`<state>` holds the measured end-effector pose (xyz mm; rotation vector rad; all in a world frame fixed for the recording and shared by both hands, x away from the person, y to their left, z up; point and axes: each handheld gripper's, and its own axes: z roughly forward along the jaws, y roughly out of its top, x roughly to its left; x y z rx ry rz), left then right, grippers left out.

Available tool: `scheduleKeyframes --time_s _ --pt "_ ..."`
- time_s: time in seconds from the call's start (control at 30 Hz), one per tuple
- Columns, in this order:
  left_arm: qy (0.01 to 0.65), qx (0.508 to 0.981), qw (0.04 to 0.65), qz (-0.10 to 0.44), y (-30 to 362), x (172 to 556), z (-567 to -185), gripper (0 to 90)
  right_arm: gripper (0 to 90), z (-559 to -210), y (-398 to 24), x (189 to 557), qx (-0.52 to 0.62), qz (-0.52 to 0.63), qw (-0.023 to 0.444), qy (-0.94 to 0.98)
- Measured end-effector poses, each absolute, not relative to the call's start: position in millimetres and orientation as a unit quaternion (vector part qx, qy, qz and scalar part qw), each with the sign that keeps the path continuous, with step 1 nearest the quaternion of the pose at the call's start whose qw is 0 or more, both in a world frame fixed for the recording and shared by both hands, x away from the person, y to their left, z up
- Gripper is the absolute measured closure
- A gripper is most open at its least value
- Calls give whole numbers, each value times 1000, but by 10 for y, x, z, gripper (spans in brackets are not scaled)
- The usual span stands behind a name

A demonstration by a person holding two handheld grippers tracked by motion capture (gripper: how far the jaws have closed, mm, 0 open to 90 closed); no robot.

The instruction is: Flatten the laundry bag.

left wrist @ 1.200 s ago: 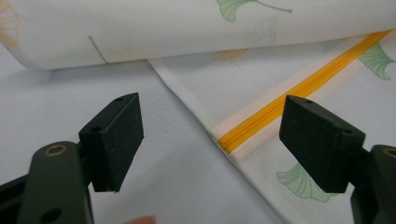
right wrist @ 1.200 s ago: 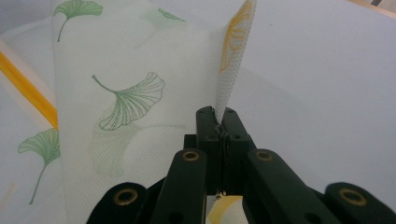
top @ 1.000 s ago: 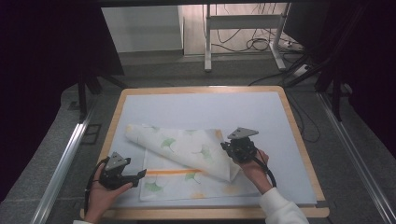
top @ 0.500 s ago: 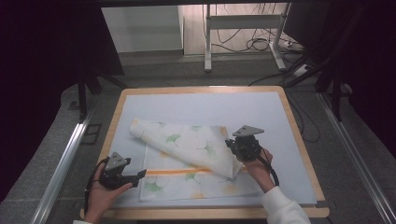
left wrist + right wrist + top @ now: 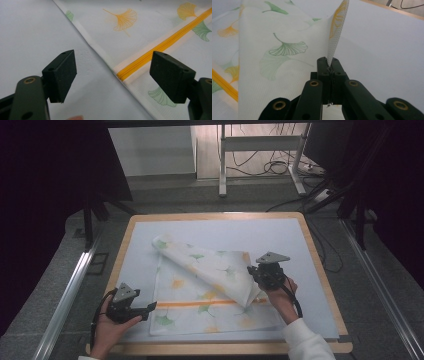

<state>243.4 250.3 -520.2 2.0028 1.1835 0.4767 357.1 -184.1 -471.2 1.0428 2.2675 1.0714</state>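
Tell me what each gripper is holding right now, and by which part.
The right gripper is shut on the leaf-print cloth, pinching a thin fold at its lifted right edge. The left gripper holds nothing; its jaws stand open by the cloth's left edge.

The cloth (image 5: 200, 290) is a thin woven fabric with a fine ribbed weave, matt, printed with ginkgo leaves and an orange stripe. The table (image 5: 220, 350) has a pale wood rim and a smooth, matt, light grey top. The left gripper (image 5: 117, 75) and right gripper (image 5: 329, 65) look like matt black plastic with brass-coloured rivets.
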Motion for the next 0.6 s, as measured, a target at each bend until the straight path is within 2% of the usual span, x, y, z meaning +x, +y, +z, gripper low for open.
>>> scheduleKeyframes --time_s 0.6 --pt "463 781 375 187 2502 2433 -5199 214 880 -4727 -2064 3754 408 384 233 795"
